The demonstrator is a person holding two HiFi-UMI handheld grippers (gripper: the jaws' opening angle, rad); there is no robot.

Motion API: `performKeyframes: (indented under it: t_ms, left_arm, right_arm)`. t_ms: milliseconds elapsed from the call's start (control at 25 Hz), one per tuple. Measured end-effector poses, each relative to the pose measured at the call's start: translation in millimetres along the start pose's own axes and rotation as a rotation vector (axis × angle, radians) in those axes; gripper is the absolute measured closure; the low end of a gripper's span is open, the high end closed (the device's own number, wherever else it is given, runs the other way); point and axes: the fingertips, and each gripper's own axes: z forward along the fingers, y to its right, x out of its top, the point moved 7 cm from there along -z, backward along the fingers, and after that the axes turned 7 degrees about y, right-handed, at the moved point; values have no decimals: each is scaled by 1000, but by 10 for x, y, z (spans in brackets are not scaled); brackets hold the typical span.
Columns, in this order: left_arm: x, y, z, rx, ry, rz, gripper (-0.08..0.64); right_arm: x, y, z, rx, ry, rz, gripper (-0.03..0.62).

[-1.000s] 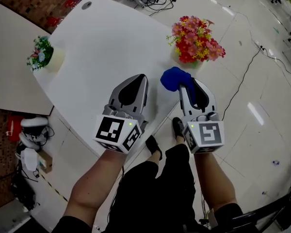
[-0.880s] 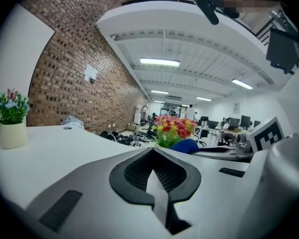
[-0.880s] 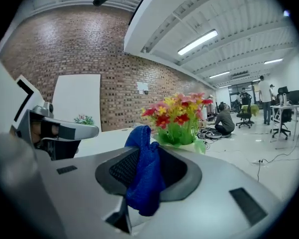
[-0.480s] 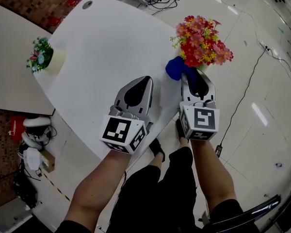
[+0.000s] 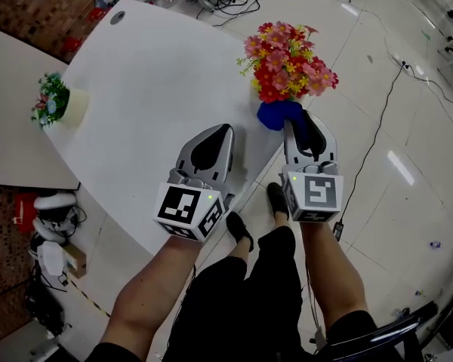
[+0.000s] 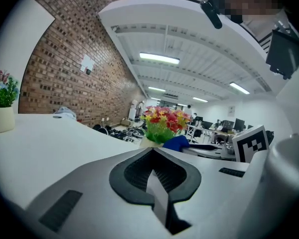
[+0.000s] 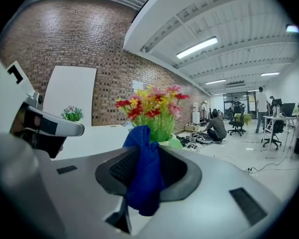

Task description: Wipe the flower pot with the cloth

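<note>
Now your right tool (image 5: 291,124), pinching the cloth (image 5: 276,115), has reached the flower pot (image 6: 148,142) at upper centre, so wiping can begin; your left tool (image 5: 225,130) idles closed, empty.

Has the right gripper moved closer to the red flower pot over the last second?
Yes. The right gripper, shut on the blue cloth, has advanced toward the flower pot; the cloth now sits right beneath the blooms.

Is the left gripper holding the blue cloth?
No, the left gripper is shut with nothing in it; the blue cloth is pinched in the right gripper.
</note>
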Motion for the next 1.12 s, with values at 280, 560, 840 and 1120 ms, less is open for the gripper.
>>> performKeyframes:
  t_ms: [280,560,840,1120]
  left_arm:
    - [-2,159,53,-35,-17,6,558]
    - [17,263,93,-62,-25,12,558]
    - [98,318,139,-89,-6,5,558]
    - [258,528,8,-85,14,-54,558]
  right_arm:
    - [-57,338,-156,-77,10,37,494]
    - [-53,584,-198,-137,23,52,494]
    - [86,642,-324,-155,32,67,494]
    - [310,568,-706,-55,-7,57,494]
